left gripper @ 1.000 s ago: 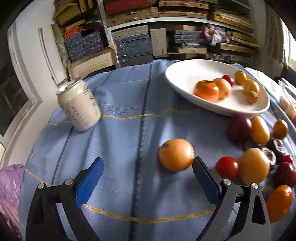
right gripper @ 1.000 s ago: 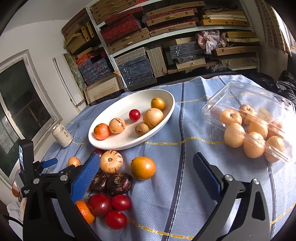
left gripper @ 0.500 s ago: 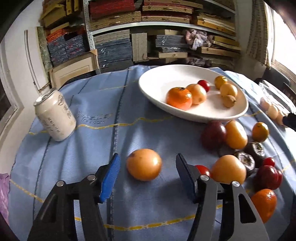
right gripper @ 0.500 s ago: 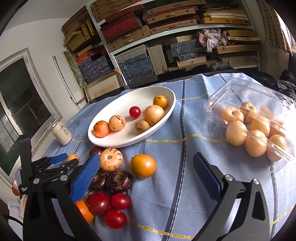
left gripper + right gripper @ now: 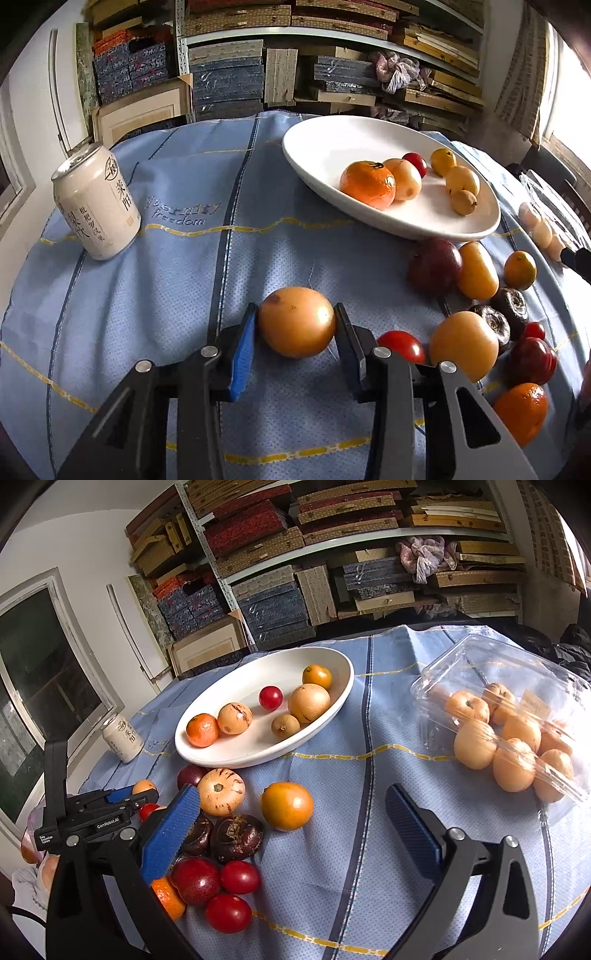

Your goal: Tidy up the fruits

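Note:
My left gripper is shut on a round yellow-orange fruit that rests on the blue cloth; it also shows at the left of the right wrist view. A white oval dish behind it holds a tangerine and several small fruits. Loose fruits lie to the right, among them a red tomato and a yellow fruit. My right gripper is open and empty above the cloth, near an orange fruit and a striped fruit.
A cream drink can stands at the left on the blue tablecloth. A clear plastic box of pale fruits lies at the right. Shelves of boxes stand behind the table. The table's edge is near the can.
My left gripper has moved forward around the yellow-orange fruit and closed from wide open onto it. The right gripper has hardly moved and stays open.

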Demonstrator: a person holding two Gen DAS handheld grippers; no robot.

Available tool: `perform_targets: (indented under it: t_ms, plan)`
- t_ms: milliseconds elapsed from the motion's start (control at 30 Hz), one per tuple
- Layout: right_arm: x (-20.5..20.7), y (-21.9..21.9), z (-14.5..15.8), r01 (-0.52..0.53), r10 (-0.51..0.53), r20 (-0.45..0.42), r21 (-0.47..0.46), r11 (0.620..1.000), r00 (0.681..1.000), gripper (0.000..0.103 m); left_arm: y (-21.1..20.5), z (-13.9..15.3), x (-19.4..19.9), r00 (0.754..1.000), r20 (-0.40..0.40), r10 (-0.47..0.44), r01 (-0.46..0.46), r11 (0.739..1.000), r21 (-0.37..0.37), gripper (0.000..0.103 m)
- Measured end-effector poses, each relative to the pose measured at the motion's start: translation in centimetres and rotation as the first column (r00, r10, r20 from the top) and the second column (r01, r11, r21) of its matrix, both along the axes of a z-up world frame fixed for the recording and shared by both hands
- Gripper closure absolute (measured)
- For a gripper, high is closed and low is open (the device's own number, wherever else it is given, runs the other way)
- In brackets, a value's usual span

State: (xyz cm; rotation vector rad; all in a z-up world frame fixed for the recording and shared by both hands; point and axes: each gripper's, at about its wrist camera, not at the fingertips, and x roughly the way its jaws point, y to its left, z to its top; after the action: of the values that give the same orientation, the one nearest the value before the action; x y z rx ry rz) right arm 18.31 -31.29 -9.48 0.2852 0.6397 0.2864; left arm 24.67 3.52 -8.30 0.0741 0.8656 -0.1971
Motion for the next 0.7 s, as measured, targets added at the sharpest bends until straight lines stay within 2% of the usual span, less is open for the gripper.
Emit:
perform_targets:
  t_ms: [300,400,433,467,533,633,700]
  plan:
    - [0.4,0.3,-0.4,-0.005,0.004,-0.011,-0.032,0.999,1.0,0.005,-0.2,-0.2,0.4,1.0,-0.011,0.008,-0.008,1.0,0.017,0.062]
    - [0.5,0.3,-0.3,-0.008,0.007,-0.011,-0.079,0.997,1.0,0.005,0.2,0.5,-0.2,0.999,0.037,0.034,-0.034,0.999,0.008,0.062]
    - [0.6,0.4,-0.2,-0.002,0.001,-0.008,-0.115,0.993,1.0,0.008,0.3,0.7,-0.6,0.997,0.061,0.046,-0.049,0.998,0.036,0.062]
    - [0.6,0.4,-0.1,0.012,-0.012,0.003,-0.184,0.983,1.0,0.025,0.4,0.9,-0.8,0.996,0.072,0.052,-0.056,0.997,0.049,0.062]
    - [1.1,0.6,-0.4,-0.003,0.0,-0.015,-0.256,0.967,1.0,0.048,0.8,1.2,-1.2,0.996,0.073,0.06,-0.062,0.998,0.027,0.062]
    - [1.8,0.7,-1.7,-0.064,0.046,-0.079,-0.234,0.97,0.996,0.049,1.5,1.4,-1.5,0.995,0.065,0.073,-0.072,0.997,-0.011,0.062]
    - [1.7,1.3,-1.8,-0.08,0.063,-0.073,-0.257,0.963,0.995,0.049,1.6,1.4,-1.6,0.996,0.06,0.071,-0.071,0.997,-0.015,0.062]
